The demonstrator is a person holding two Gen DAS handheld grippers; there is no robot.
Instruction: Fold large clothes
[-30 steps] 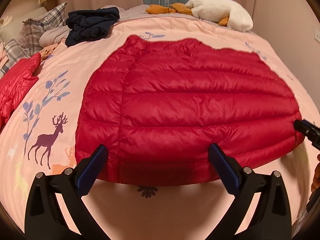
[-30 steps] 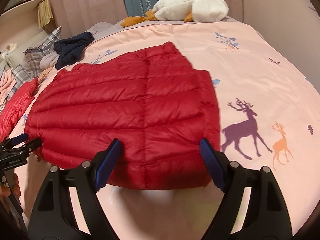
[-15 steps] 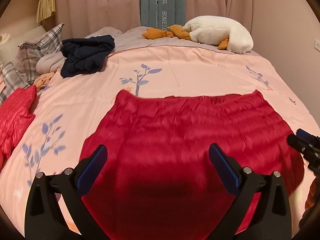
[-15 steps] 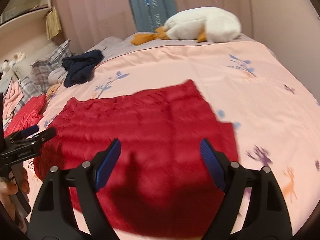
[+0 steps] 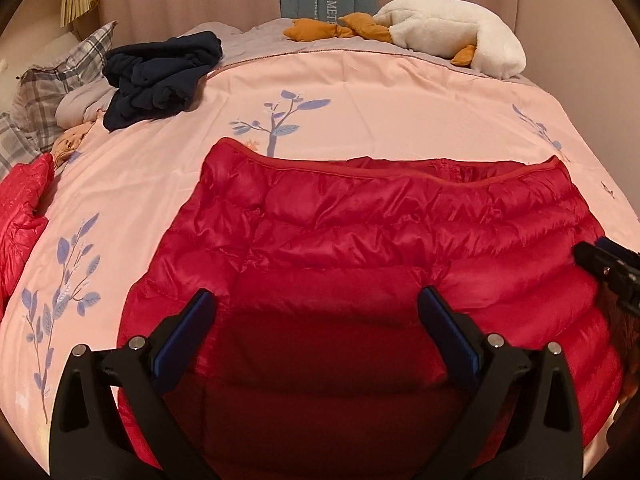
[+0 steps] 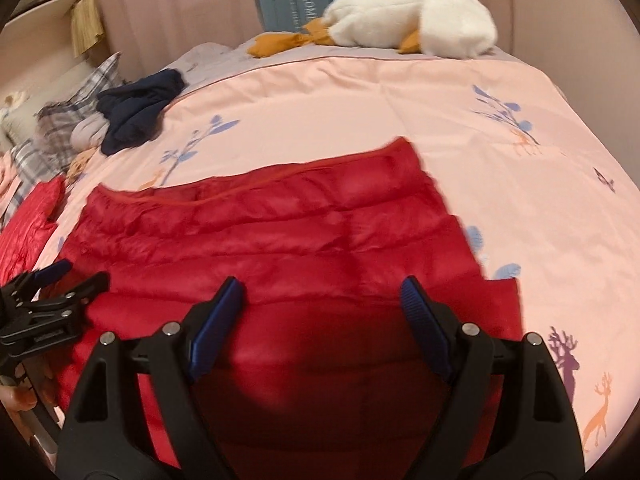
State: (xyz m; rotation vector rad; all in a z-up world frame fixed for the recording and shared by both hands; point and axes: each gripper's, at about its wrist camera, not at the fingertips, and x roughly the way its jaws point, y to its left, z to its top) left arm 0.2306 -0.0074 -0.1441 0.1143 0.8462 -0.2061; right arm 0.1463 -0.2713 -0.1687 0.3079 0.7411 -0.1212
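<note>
A red quilted down jacket (image 5: 360, 248) lies spread flat on the pink bedspread (image 5: 360, 92), its hem edge on the far side. It also shows in the right wrist view (image 6: 280, 240). My left gripper (image 5: 316, 332) is open and empty, hovering over the near left part of the jacket. My right gripper (image 6: 320, 316) is open and empty over the near right part. Each gripper shows at the edge of the other's view: the right one (image 5: 608, 272) and the left one (image 6: 52, 300).
A dark navy garment (image 5: 160, 72) lies at the back left beside plaid pillows (image 5: 52, 92). Another red jacket (image 5: 24, 208) lies at the left edge. A white plush goose (image 5: 452, 36) rests at the head of the bed. Curtains hang behind.
Both grippers have moved forward over the jacket from its near edge. The near edge now lies under the fingers, and the view has tilted up toward the head of the bed.
</note>
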